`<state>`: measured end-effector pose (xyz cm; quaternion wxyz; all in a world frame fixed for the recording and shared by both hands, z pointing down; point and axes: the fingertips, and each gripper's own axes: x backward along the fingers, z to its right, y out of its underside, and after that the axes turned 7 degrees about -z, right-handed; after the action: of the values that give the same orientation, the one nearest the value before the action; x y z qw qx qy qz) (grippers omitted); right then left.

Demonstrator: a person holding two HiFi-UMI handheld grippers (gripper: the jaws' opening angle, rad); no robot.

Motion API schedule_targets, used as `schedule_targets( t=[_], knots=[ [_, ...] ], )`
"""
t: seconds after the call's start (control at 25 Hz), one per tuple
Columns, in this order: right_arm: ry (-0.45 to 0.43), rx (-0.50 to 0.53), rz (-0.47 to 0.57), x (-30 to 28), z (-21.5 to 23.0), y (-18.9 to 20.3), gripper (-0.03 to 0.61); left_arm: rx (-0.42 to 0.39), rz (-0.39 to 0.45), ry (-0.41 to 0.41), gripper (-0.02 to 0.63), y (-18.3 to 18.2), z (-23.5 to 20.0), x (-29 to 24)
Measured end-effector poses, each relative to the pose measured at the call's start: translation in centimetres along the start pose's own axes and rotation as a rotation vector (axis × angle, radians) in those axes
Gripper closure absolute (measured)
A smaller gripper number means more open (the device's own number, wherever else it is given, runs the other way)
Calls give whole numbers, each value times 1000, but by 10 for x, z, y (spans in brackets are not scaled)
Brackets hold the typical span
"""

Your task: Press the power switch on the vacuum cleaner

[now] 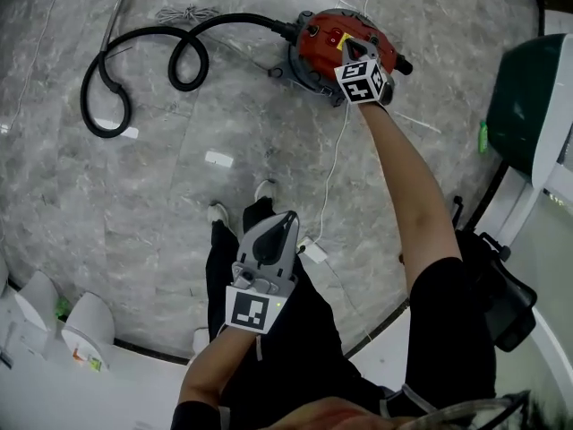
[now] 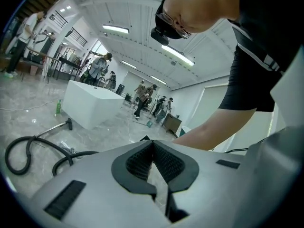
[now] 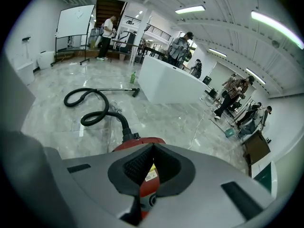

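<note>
now right claw [image 1: 348,47] closed over vacuum cleaner [image 1: 315,39]

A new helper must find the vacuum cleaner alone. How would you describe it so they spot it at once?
On the grey marble floor, follow the looping black hose to its end. There sits the vacuum cleaner, a low round canister with a red top and a dark base. Nothing else on that floor is round and red.
</note>
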<state>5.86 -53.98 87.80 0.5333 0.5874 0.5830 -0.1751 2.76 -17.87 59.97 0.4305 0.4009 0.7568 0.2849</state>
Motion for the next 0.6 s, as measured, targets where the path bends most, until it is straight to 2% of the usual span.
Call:
schedule_targets(
  t=[0.16, 0.36, 0.48, 0.6],
  knots=[
    [-3, 63, 1, -14, 1, -12, 563, 59, 36, -39, 595, 2, -2, 4],
    [-1, 166, -36, -32, -2, -6, 563, -11, 80, -34, 595, -10, 8, 14],
    [-3, 192, -55, -43, -4, -5, 563, -25, 62, -35, 595, -1, 5, 11],
    [1, 232, -77, -52, -8, -5, 563, 22, 24, -42, 595, 17, -1, 9]
  ],
)
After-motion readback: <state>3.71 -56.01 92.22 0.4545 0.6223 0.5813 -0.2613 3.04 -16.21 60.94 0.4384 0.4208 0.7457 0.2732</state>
